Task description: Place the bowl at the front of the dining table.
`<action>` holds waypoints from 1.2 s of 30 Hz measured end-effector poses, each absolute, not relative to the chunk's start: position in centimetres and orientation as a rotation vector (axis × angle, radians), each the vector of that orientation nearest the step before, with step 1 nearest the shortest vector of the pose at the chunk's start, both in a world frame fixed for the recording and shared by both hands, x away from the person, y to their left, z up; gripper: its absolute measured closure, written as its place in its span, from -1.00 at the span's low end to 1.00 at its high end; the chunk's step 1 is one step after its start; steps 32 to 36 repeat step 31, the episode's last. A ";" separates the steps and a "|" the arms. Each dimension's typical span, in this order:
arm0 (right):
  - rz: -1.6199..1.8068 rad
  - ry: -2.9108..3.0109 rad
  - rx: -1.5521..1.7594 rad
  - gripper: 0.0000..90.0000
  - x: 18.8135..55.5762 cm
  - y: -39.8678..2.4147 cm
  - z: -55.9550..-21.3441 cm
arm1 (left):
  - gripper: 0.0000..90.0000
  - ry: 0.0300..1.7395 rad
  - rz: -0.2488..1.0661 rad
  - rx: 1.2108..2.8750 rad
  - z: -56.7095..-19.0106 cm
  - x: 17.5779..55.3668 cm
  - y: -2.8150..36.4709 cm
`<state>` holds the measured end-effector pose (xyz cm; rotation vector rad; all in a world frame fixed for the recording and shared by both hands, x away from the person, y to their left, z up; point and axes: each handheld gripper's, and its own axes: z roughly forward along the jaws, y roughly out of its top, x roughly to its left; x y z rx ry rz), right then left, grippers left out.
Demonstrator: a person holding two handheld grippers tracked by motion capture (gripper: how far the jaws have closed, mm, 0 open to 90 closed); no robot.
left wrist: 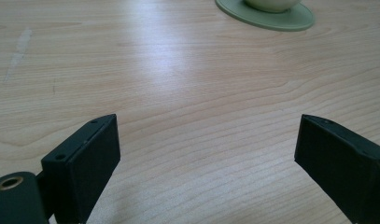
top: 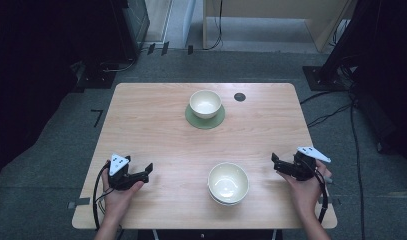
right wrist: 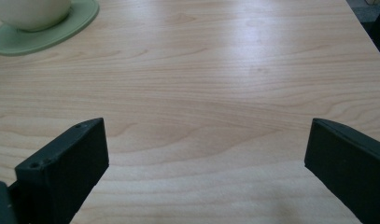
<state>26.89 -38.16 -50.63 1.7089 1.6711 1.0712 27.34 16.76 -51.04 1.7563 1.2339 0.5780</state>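
A cream bowl (top: 205, 103) sits on a round green coaster (top: 205, 119) at the far middle of the wooden table (top: 156, 130). Nearer the front stand stacked cream bowls (top: 228, 183). My left gripper (top: 145, 172) rests at the front left, held in a hand, its jaws wide open over bare wood (left wrist: 208, 154). The right gripper (top: 276, 163) is at the front right, also open with nothing between its jaws (right wrist: 206, 163). The coaster (left wrist: 267, 16) shows at the top of the left gripper view, and coaster (right wrist: 47, 35) with bowl (right wrist: 31, 13) at the top left of the right gripper view.
A small dark round cap (top: 239, 96) is set in the table near the far edge. Cables (top: 341, 107) run over the grey carpet to the right. Dark equipment stands (top: 101, 75) sit beyond the table's far left.
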 end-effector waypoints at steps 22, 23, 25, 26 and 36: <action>0.969 1.684 1.770 -0.99 23.0 -41.4 -52.3 | -0.85 1.235 0.580 1.757 -51.1 27.3 16.7; 0.969 1.684 1.770 -0.99 23.0 -41.4 -52.3 | -0.85 1.235 0.581 1.757 -51.1 27.3 16.7; 0.964 1.683 1.772 -0.99 22.7 -41.7 -52.3 | -0.85 1.235 0.582 1.757 -51.1 27.3 16.7; 0.959 1.685 1.780 -0.99 22.4 -41.9 -52.3 | -0.85 1.235 0.583 1.758 -51.1 27.3 16.7; 0.811 1.732 1.772 -0.63 22.0 -41.9 -52.4 | -0.85 1.241 0.580 1.750 -51.1 27.3 16.8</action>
